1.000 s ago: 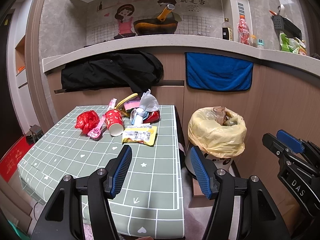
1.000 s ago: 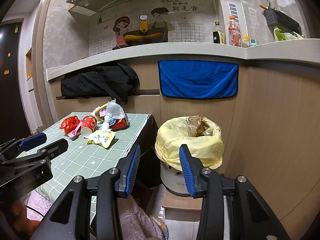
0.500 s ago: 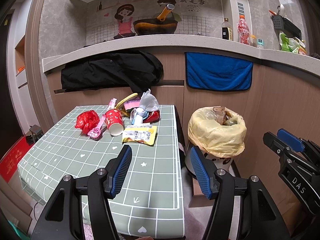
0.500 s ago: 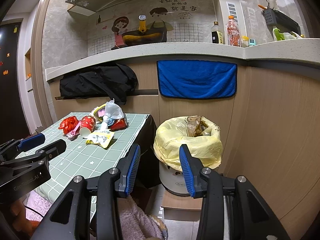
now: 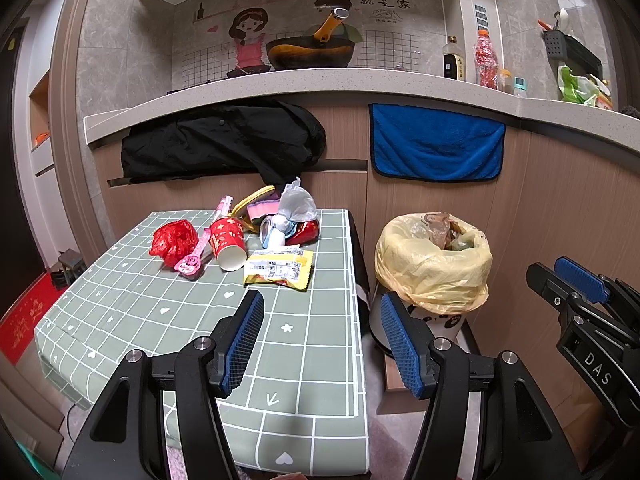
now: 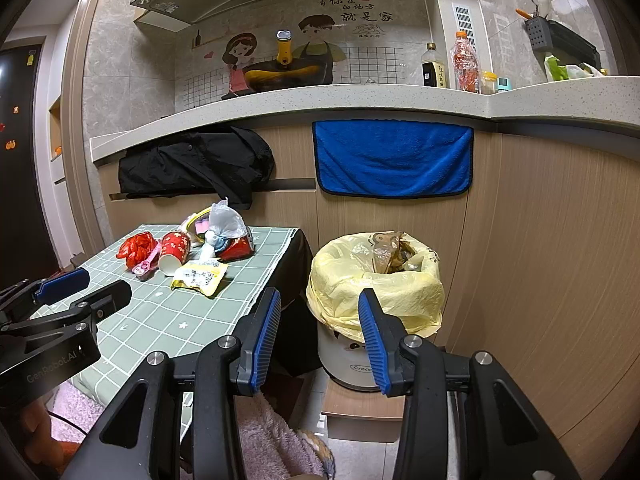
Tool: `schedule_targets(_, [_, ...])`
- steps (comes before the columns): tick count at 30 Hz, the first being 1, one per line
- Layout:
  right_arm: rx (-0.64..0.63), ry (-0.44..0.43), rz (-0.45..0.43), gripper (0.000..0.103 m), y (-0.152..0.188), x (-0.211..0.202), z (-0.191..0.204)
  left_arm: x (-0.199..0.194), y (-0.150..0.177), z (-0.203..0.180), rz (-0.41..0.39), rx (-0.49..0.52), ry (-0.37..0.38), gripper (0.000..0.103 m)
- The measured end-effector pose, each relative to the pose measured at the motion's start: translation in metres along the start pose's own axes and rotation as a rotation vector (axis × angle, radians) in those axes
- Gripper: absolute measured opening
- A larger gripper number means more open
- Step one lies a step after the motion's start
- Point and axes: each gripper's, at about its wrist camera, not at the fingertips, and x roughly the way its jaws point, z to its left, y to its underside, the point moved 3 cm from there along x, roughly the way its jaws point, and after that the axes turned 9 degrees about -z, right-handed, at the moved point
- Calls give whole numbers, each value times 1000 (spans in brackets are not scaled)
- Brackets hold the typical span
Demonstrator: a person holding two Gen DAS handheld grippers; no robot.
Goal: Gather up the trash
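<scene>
Trash, listed left to right across my green checked surface point(image 5: 168, 320): red crumpled bag point(image 5: 173, 241); pink spoon-shaped packet point(image 5: 192, 259) leaning just beside it; red paper cup point(image 5: 228, 243) lying on its side, mouth toward me; yellow snack wrapper point(image 5: 279, 271) flat, nearest to me of the pile; white crumpled plastic bag point(image 5: 297, 204) on top of a red can point(image 5: 306, 231) and some smaller scraps at the far edge. Right of the surface, on the floor: bin point(image 5: 434, 268) lined with a yellow bag, already partly filled.

My left hand-held gripper point(image 5: 320, 336) hovers over the near part of the surface, jaws apart, nothing between them. My right hand-held gripper point(image 6: 318, 332) hangs in front of the bin, jaws apart and empty too.

Behind: black jacket point(image 5: 224, 140) and blue towel point(image 5: 436, 148) draped from the kitchen counter point(image 5: 320, 84).
</scene>
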Motion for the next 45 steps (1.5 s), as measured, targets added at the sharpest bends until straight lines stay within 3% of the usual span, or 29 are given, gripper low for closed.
schedule_targets(35, [0,17,0,39,0,0,-4,0,6,-9,6,-4,4,62])
schedule_targets(45, [-17,-14,16,39,-4,16,4,10,0,11,27,-35,-14,62])
